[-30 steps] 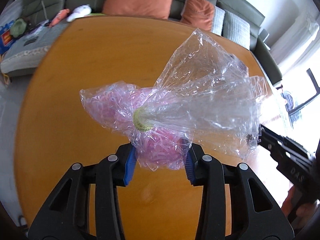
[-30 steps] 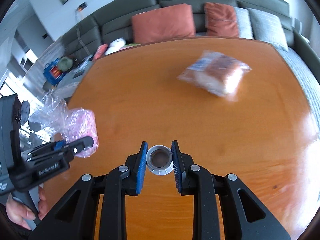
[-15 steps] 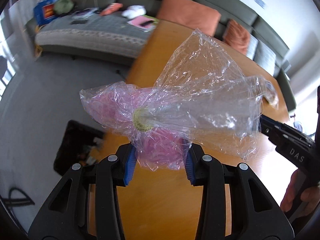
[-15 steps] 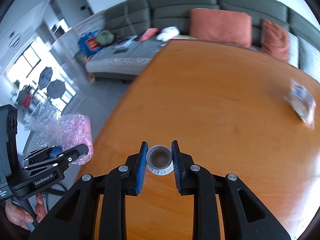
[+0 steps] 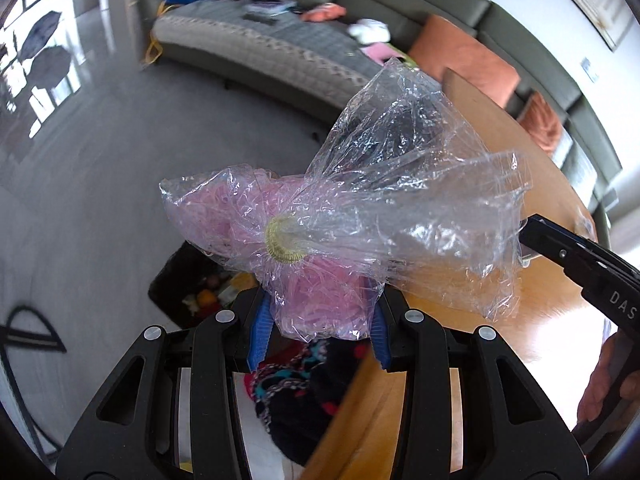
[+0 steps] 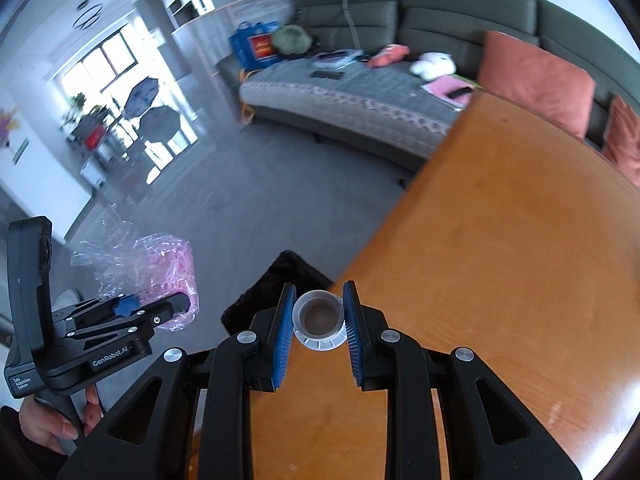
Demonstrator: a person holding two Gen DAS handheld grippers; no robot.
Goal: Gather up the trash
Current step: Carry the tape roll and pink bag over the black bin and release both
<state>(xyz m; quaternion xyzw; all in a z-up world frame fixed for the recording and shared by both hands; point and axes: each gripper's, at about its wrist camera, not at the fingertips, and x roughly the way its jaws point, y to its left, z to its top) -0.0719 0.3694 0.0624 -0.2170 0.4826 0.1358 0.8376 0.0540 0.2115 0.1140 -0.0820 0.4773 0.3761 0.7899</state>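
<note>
My left gripper point(image 5: 320, 328) is shut on a crumpled clear plastic bag point(image 5: 344, 216) of pink shreds, tied with a yellow band. It hangs past the wooden table's point(image 5: 512, 184) left edge, above the grey floor. Below it a black trash bag point(image 5: 192, 288) with coloured scraps stands open on the floor. My right gripper point(image 6: 318, 320) is shut on a small clear plastic cup point(image 6: 319, 320) with brown residue, right at the wooden table's point(image 6: 500, 260) left edge. The black trash bag point(image 6: 276, 284) lies just beyond it. The left gripper point(image 6: 132, 312) with the plastic bag point(image 6: 160, 264) shows at the left.
A grey sofa point(image 6: 360, 96) with orange cushions point(image 6: 536, 80) and scattered items runs behind the table. Open grey floor point(image 6: 224, 208) lies left of the table. A person's hand point(image 6: 52, 424) holds the left gripper's handle. Dark patterned fabric point(image 5: 312, 384) shows under the left gripper.
Both grippers have swung left from over the table to its left edge, still holding the bag and the cup. The floor and the black trash bag have come into view.
</note>
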